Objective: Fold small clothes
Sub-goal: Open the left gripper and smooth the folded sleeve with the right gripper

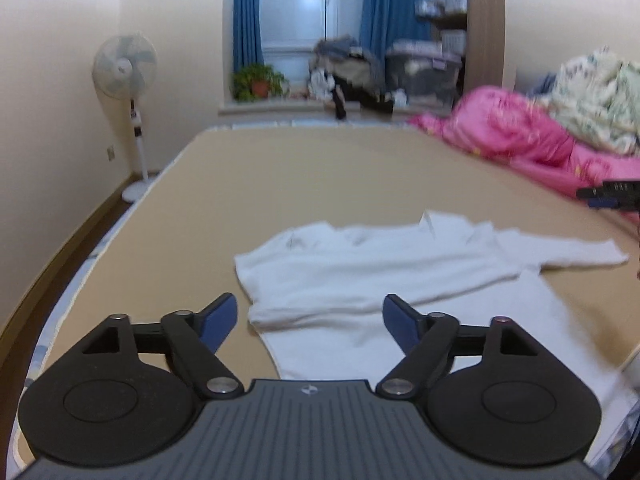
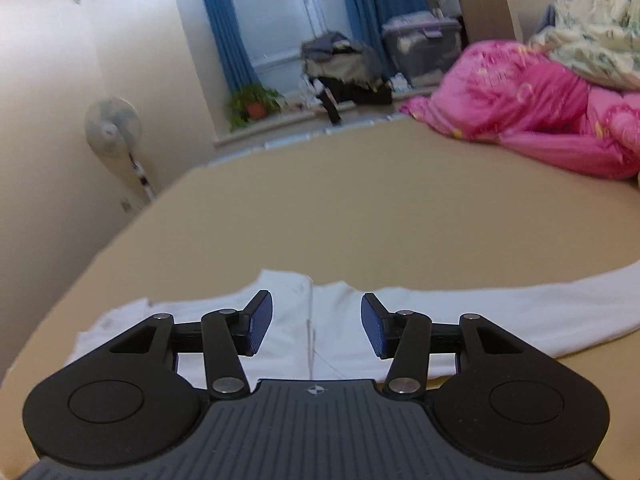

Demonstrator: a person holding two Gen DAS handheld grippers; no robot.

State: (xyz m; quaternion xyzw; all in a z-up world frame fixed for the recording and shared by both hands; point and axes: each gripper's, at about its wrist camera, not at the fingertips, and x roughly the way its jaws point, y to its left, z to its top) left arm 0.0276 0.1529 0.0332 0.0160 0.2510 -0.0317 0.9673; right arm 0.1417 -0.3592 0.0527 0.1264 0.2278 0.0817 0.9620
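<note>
A small white shirt (image 1: 360, 272) lies on the tan bed (image 1: 320, 168), near its front edge, and by the look of it the folding is only partly done. In the left wrist view one side of the shirt is doubled over onto the body, leaving a thick folded edge at the near left, while one long sleeve (image 1: 560, 250) still stretches flat toward the right. The collar sits at the far edge, and the lower part of the body spreads toward the camera on the right. So I judge that one side fold is in place, and the outstretched sleeve, the other side and the final fold of the body are still to do. The left claw (image 1: 308, 320) stands wide, its blue pads (image 1: 218, 320) well apart, and nothing is between them; it hangs above the folded edge without touching the cloth. The right claw (image 2: 316, 330) is partly open, narrower than the left, also empty, poised above the middle of the shirt where a seam or crease runs toward the camera; its blue pads (image 2: 258, 326) do not press on the fabric. In the left wrist view a dark tip with blue at the right edge is likely the right claw, though it is too blurred to be sure. A pink quilt (image 1: 512, 128) and other bedding are heaped well apart from the shirt.
</note>
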